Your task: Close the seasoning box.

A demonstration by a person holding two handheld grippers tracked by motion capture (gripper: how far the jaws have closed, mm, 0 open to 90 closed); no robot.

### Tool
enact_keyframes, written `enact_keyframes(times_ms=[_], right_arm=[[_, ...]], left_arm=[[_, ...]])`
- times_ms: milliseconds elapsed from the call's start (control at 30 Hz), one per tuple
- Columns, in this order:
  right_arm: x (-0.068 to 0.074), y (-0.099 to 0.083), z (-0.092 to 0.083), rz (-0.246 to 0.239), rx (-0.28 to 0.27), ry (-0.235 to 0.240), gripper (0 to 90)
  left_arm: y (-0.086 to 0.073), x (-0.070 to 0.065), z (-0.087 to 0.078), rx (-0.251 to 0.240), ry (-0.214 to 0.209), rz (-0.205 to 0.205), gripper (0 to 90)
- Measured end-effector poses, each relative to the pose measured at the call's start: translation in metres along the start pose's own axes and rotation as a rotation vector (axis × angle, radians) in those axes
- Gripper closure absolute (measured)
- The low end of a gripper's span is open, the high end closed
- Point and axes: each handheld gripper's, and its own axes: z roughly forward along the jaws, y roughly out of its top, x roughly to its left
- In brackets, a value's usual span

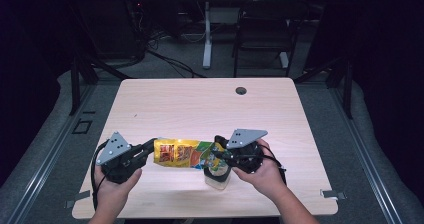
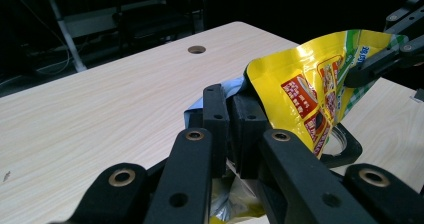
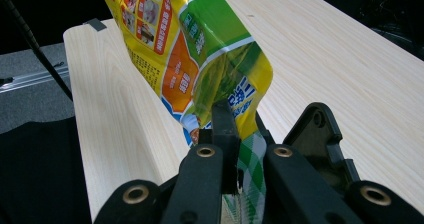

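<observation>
A yellow snack bag [image 1: 180, 154] with red and green print hangs level just above the table, stretched between both grippers. My left gripper [image 1: 150, 145] is shut on the bag's left end; in the left gripper view its jaws [image 2: 232, 101] pinch the bag's [image 2: 310, 84] bluish edge. My right gripper [image 1: 218, 147] is shut on the right end; in the right gripper view its jaws [image 3: 240, 124] clamp the green checked edge of the bag [image 3: 200, 49]. A clear container [image 1: 217, 178] with a black rim [image 2: 345, 148] stands on the table under the bag's right end.
The light wooden table [image 1: 200, 104] has a round cable hole [image 1: 241, 90] near its far edge. A black chair [image 1: 265, 29] and a white desk leg [image 1: 207, 34] stand behind it. A black part of the container [image 3: 320, 134] sits right of my right jaws.
</observation>
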Motion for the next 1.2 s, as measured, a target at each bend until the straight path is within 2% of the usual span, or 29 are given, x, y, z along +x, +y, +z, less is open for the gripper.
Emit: enact_keyframes(times_ms=[1200], right_arm=[[-0.0010,-0.0035,-0.0011,0.026,-0.011,0.002,88.5]], left_arm=[[0.0076,-0.0041,0.0009,0.019,0.005,0.003,86.7]])
